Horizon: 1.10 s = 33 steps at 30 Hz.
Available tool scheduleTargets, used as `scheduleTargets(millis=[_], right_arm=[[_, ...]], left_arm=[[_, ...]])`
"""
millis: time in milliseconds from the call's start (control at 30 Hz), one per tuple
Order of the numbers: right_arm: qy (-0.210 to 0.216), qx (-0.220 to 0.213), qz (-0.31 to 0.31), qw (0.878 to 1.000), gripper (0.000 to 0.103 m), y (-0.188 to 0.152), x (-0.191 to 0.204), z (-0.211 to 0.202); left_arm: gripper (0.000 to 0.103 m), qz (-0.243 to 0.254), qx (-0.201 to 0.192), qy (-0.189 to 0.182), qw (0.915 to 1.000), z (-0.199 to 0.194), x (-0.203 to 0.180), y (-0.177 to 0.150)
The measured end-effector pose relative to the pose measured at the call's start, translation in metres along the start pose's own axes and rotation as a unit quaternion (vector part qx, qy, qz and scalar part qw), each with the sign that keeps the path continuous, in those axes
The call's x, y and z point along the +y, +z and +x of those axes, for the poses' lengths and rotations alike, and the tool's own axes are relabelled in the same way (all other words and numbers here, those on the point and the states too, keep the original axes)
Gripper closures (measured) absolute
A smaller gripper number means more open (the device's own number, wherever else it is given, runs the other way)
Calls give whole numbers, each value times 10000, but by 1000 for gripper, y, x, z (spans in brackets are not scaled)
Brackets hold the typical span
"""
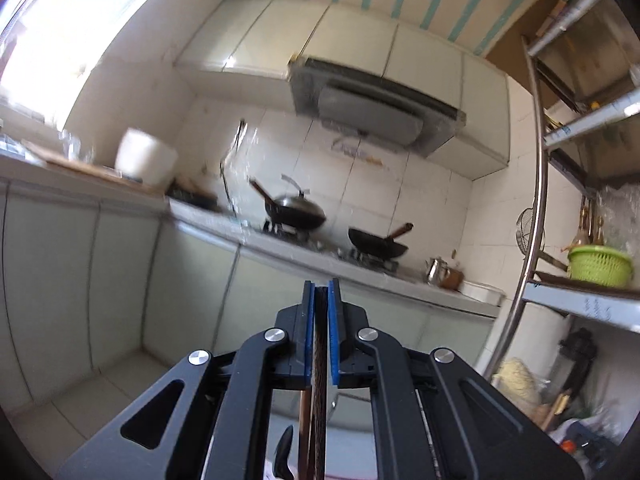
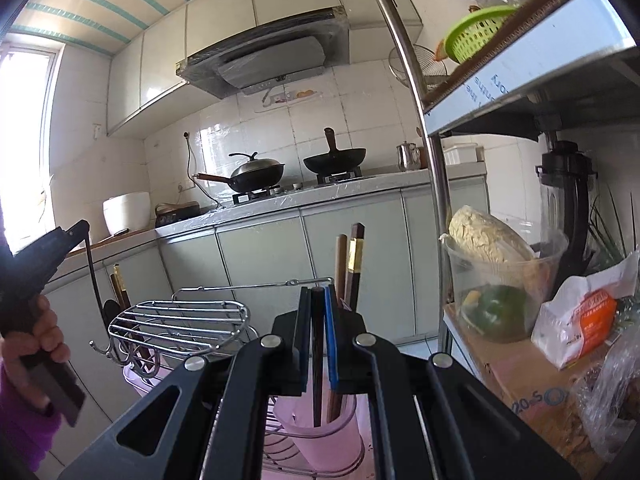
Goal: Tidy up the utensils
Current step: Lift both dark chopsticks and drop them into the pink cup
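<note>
My right gripper (image 2: 318, 296) is shut on a dark brown chopstick (image 2: 317, 360) that stands upright, its lower end inside a pink plastic utensil cup (image 2: 320, 432). Two more chopsticks (image 2: 352, 264), one with a gold band, stand in the cup behind the jaws. A chrome wire rack (image 2: 176, 324) sits to the left of the cup. My left gripper (image 1: 321, 292) is shut on a dark chopstick (image 1: 319, 392) held upright; a brown stick (image 1: 304, 432) and a black utensil tip (image 1: 285, 452) show below it. The left gripper also shows at the right wrist view's left edge (image 2: 74, 230).
A metal shelf unit (image 2: 436, 184) stands at the right with a green basket (image 2: 476, 32), a tub of noodles (image 2: 492, 256), a cardboard box (image 2: 520, 376) and bags. Across the room, the counter holds two woks (image 2: 336, 158), a kettle (image 2: 408, 156) and a rice cooker (image 2: 126, 212).
</note>
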State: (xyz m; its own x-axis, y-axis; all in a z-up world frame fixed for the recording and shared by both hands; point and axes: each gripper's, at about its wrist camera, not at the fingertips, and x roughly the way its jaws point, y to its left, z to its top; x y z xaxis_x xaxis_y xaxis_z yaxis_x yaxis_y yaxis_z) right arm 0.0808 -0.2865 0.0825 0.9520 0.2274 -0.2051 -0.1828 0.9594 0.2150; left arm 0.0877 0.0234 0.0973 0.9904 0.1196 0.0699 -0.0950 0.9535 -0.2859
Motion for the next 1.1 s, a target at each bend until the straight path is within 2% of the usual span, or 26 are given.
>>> scheduleTargets(millis=[167,400,633,833,1100], right_arm=[[-12,69,66,10000,97,-6,-2,2],[-38,202,152,9997,97,-15,-4,3],[-43,330,234,9992,97,-23,-6,5],[-37,438,277,9986,97,-30,-8,8],[8,490,435,9979,96,-30,-12,7]], left_arm=[[97,389,-186,-8,9991,-1,-11,-19],[97,542,53,-107,9985,-10,-9,-38],[97,379,515,-67,9979,-21,7,-56],[97,30,992,-43,9951,-19,28,-69],[97,-158,1334,-140,9908,-18,34,-77]])
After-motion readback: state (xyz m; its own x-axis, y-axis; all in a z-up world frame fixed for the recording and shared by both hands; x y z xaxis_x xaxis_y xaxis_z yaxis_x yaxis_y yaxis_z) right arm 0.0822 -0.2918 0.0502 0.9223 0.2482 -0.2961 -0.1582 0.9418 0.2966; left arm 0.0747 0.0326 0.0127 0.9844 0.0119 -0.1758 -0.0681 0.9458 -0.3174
